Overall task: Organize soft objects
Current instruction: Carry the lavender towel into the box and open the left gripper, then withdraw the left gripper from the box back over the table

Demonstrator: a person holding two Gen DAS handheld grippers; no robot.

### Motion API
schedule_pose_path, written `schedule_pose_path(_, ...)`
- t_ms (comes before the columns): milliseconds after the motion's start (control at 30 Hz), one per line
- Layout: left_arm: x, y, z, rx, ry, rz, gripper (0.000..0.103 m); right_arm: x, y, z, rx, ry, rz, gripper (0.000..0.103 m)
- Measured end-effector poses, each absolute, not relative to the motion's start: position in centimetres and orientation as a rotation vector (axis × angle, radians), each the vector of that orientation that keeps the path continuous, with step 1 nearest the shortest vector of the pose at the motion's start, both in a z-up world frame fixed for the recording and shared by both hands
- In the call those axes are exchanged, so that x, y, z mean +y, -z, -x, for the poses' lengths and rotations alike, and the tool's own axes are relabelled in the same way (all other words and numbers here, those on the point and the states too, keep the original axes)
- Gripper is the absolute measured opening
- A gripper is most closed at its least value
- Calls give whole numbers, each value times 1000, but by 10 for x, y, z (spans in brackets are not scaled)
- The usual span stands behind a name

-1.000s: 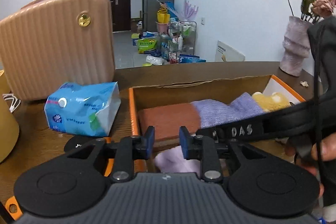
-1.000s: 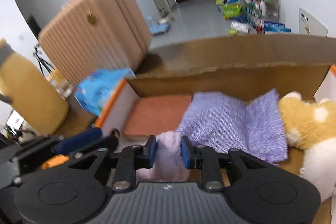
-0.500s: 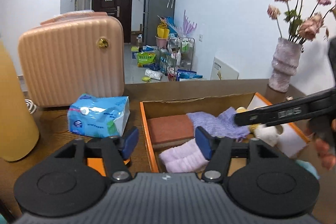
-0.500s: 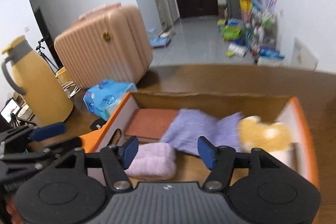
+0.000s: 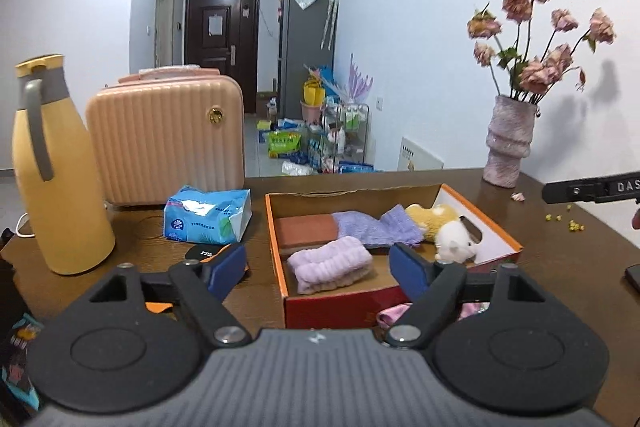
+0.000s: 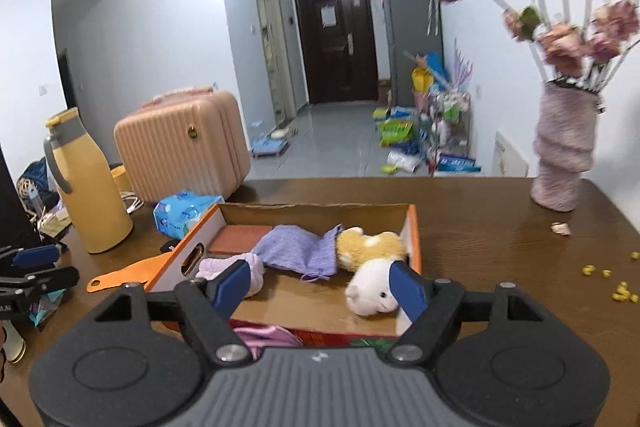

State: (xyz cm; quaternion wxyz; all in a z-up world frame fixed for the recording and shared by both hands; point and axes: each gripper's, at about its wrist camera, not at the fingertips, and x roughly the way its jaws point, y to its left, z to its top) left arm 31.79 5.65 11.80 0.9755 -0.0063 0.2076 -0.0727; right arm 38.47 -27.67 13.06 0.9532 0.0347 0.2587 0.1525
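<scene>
Both grippers, left [image 5: 320,267] and right [image 6: 322,285], are held spread and empty above the orange shoebox [image 5: 276,227], where the lilac towel [image 5: 330,263], purple pouch [image 6: 296,251] and what looks like a plush toy [image 6: 370,285] are laid

both wrist views look forward over the table from its near edge, toward the hallway door; both share the orange box [image 5: 276,227] [image 6: 414,239], the right view seemingly from further right.

Background clutter we see on the table

We've got a yellow thermos [image 5: 56,183] beside a pink suitcase [image 5: 168,139], a blue tissue pack [image 5: 208,215] in front of it, an orange scraper [image 6: 128,273], and a vase of dried roses [image 5: 510,143] at the far right.
</scene>
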Motion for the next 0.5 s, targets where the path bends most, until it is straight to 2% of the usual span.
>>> schedule_pose_path(100, 56, -112, -295, 406, 114, 29, 84, -284, -128, -355, 479, -300, -61, 78)
schedule_pose_path(167, 55, -108, -275, 377, 92, 40, 85, -286, -123, -333, 451, -301, -49, 83)
schedule_pose_path(333, 50, -96, -222, 326, 67, 66, 91, -287, -105, -280, 390, -307, -46, 84)
schedule_pose_path(500, 39, -82, -166, 304, 69, 83, 98, -280, -86, -220, 302, -322, -5, 90)
